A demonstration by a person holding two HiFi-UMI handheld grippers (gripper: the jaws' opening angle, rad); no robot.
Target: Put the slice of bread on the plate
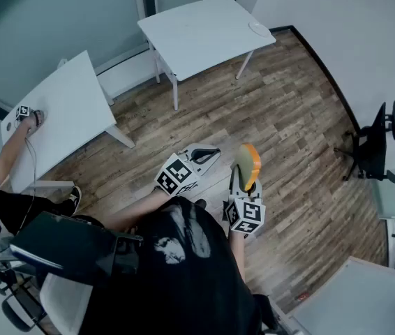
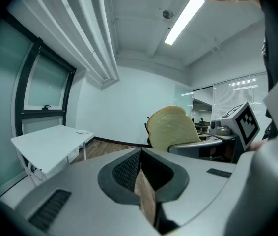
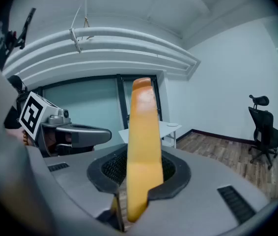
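One slice of bread [image 1: 248,165], held in the air over the wood floor [image 1: 295,110], not on any surface. It stands on edge, domed top up. In the left gripper view its broad face [image 2: 171,128] is pale cream and smooth, with a thin darker rim. In the right gripper view it is seen edge-on [image 3: 143,146]: a narrow tan-orange band of crust, lighter toward the top. It looks whole, with no tears or bites showing.

Right gripper [image 1: 242,178]: its jaws are pinched on the lower part of the slice, and most of the bread stands clear above them. Its marker cube [image 1: 245,215] sits nearer the person.

Left gripper [image 1: 206,155]: just beside the right one, apart from the bread. Its jaws are together with nothing between them [image 2: 141,173].

Plate [image 1: 259,28]: small and white, near the right corner of the far white table [image 1: 197,33]. It is well apart from the slice, across open floor.

Second white table [image 1: 65,114] stands at left, with another person's hand [image 1: 30,118] resting at its corner. Black office chair [image 1: 373,144] stands against the right wall.
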